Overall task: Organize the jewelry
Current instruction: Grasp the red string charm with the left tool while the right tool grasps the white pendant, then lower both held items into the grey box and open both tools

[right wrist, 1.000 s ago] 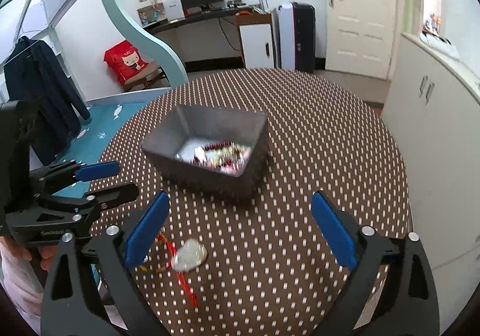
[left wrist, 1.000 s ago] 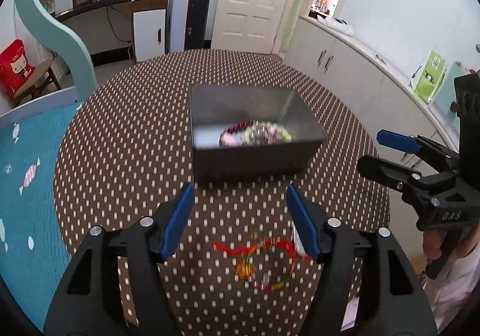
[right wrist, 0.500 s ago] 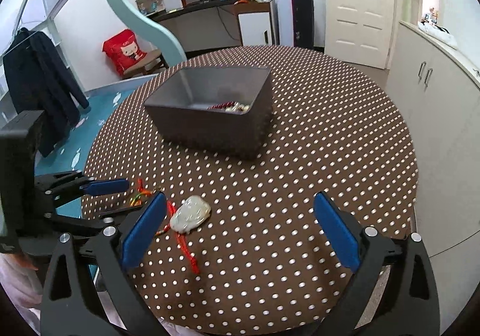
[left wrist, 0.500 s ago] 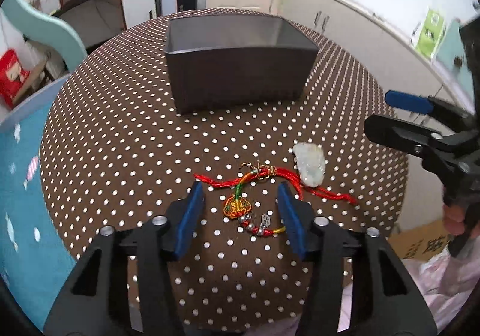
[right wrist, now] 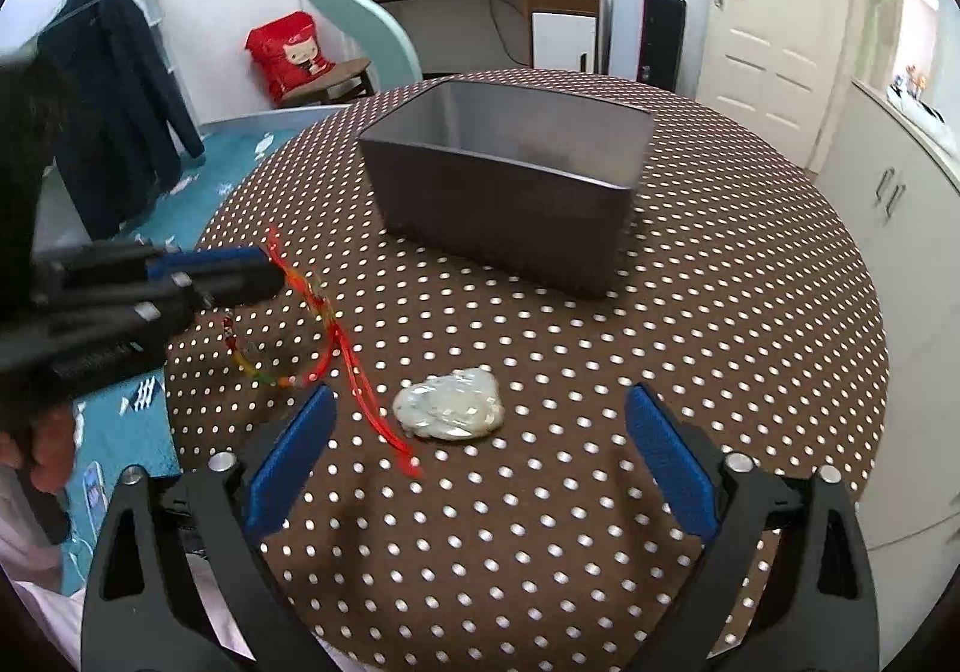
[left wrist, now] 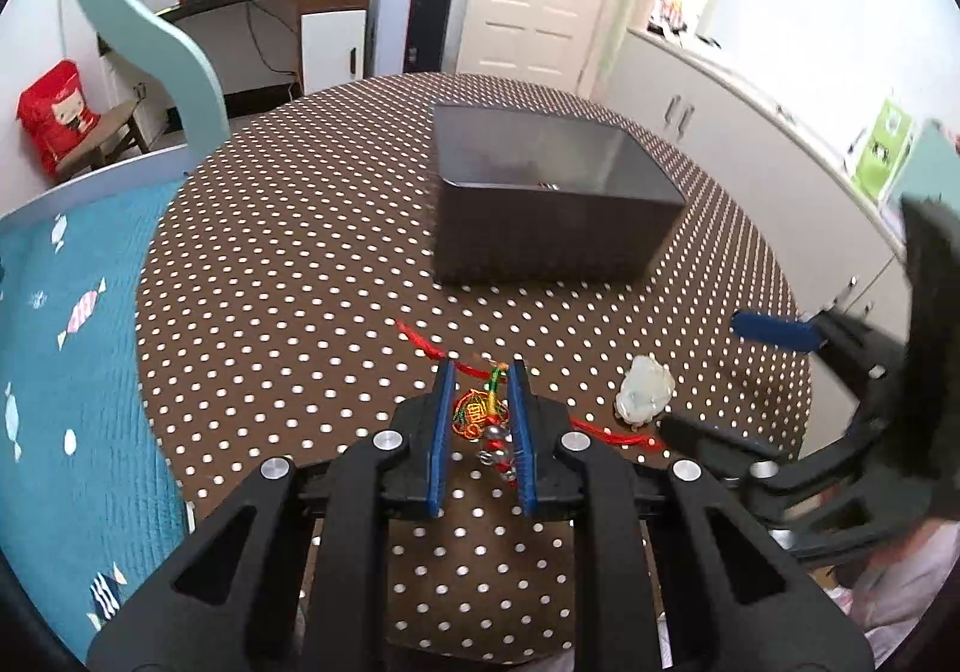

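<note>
**Ana:** Left gripper (left wrist: 480,426) is closing, jaws narrow now, with the knotted charm of the beaded bracelet (left wrist: 480,417) between the blue pads. I cannot tell whether the pads are pressing on it yet.

**Ben:** And the other one?

**Ana:** Right gripper (right wrist: 480,462) stands wide and is only starting to close. The pale jade pendant (right wrist: 450,413) lies on the dotted tablecloth (right wrist: 720,324) between its fingers, touched by neither. Its red cord (right wrist: 360,372) trails off toward ten o'clock, crossing the bracelet.

**Ben:** Where's the box?

**Ana:** Grey box (right wrist: 510,192) sits at twelve o'clock from the pendant, well apart. From these low angles its floor is hidden, so I can't say what is already inside.

**Ben:** So how far along?

**Ana:** I'd judge two pieces remain on the table; both still need lifting and dropping in. The cords overlap, so one may drag the other.
</note>
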The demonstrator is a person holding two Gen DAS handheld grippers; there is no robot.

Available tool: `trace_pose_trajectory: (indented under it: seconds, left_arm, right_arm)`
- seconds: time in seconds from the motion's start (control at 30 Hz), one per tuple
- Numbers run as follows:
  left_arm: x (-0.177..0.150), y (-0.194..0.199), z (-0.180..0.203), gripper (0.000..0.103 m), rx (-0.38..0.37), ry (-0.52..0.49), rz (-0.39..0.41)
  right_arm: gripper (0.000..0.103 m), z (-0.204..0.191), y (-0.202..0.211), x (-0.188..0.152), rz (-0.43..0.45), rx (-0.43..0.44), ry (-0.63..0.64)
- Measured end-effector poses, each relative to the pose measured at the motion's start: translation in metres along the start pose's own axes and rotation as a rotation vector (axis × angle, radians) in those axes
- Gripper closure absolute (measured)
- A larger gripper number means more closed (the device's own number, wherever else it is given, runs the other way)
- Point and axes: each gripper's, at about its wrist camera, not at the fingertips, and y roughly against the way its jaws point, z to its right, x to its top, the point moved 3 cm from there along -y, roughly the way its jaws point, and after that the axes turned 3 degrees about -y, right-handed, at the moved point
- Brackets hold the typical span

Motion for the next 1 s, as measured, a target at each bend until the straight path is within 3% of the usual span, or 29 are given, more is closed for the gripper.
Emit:
trace_pose_trajectory:
  seconds: [0.1,0.17,0.3,0.43,1.0]
  left_arm:
    - [-0.002,0.002,-0.01,0.086,0.005,0.015,-0.002]
    - [-0.006,0.001,-0.014,0.086,0.0,0.033,-0.015]
    - [-0.009,-0.005,-0.019,0.086,-0.003,0.053,-0.035]
    - [-0.01,-0.007,-0.019,0.086,-0.01,0.061,-0.038]
    - [0.013,0.011,-0.019,0.086,-0.017,0.047,0.03]
  right_arm:
    - [0.033,-0.007,-0.017,-0.004,-0.036,-0.014,0.03]
    - [0.037,-0.009,-0.026,-0.008,-0.054,-0.031,0.044]
    - [0.058,-0.012,-0.025,-0.008,-0.024,-0.02,0.067]
    - [0.063,-0.011,-0.025,-0.009,-0.022,-0.016,0.077]
    - [0.063,0.018,-0.005,0.01,0.009,-0.012,-0.036]
